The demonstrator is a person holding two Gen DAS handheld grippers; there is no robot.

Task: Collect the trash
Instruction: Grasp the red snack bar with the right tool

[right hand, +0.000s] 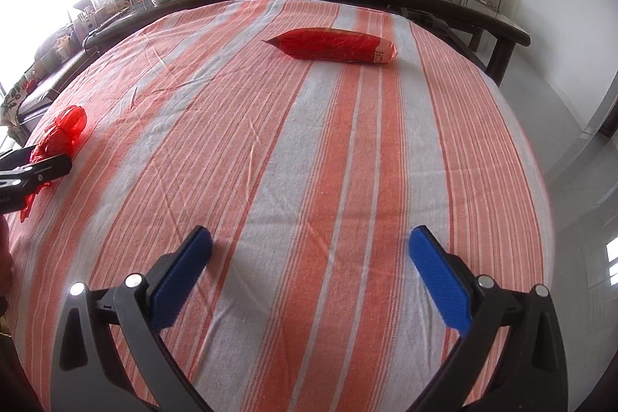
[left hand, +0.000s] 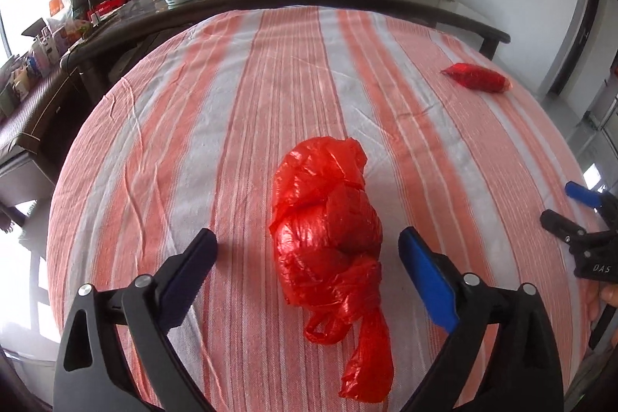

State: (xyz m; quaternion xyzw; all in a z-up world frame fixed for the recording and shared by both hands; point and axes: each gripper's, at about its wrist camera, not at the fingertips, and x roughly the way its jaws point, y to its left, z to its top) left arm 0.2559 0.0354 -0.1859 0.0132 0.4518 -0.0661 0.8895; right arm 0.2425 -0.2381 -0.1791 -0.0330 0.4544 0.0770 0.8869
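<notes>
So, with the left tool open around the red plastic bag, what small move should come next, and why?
Probably close the left tool on the red plastic bag. The bag lies knotted on the striped cloth between the two open fingers, which do not yet touch it. The right tool is open and empty, and the red wrapped packet lies farther away.

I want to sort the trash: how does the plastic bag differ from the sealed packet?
The plastic bag is crumpled, knotted and translucent; the packet is smooth, tube-shaped and printed at one end. The bag lies between the open fingers of the left gripper; the packet lies apart, ungripped. Both are red and rest on the striped cloth.
</notes>
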